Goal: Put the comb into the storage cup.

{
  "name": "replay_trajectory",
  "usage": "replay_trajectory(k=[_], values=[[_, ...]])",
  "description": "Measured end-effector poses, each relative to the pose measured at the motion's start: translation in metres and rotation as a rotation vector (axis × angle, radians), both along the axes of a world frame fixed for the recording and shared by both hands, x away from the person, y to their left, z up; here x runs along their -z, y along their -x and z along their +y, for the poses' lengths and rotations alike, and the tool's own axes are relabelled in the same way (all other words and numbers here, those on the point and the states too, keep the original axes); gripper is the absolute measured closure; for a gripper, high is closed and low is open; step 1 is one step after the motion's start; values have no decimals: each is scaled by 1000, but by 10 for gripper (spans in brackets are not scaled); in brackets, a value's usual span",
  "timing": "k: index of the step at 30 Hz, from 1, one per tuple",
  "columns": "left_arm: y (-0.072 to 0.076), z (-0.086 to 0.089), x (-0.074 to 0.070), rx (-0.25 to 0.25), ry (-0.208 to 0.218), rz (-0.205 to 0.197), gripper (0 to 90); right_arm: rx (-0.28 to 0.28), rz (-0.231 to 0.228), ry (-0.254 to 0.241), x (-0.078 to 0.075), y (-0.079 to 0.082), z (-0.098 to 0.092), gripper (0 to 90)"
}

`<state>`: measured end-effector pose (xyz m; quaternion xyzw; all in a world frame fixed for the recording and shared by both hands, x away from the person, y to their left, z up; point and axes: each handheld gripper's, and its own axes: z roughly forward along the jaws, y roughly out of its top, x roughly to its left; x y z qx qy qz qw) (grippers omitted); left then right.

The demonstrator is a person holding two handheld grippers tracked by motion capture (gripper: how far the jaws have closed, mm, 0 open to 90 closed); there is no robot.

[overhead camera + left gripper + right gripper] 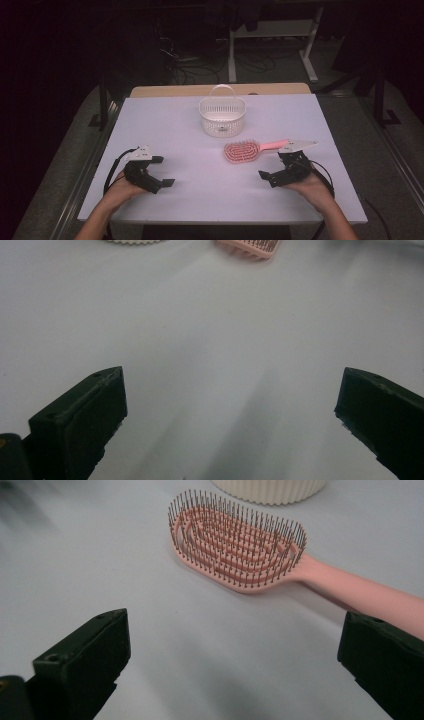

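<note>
Jaws of right gripper [276, 169] spread wide, empty, just short of pink hairbrush [243, 150] lying bristles-up on white table [165, 120], near basket [222, 116]. Left gripper [161, 171] likewise agape, well apart. Risk: slim handle [370, 597] skidding from an off-centre pinch.

Hairbrush [240, 550] pink, dark bristles; basket [222, 116] white, perforated, perhaps ribbed base; table [165, 125] plain white.
</note>
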<state>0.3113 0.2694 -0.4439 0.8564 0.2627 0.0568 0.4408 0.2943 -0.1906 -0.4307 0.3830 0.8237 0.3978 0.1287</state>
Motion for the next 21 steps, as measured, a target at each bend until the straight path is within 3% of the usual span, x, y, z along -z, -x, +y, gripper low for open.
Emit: replay_trajectory(k=[21], values=[[0, 0, 0, 3, -5, -1, 0, 2, 30, 1, -6, -13, 0, 2]])
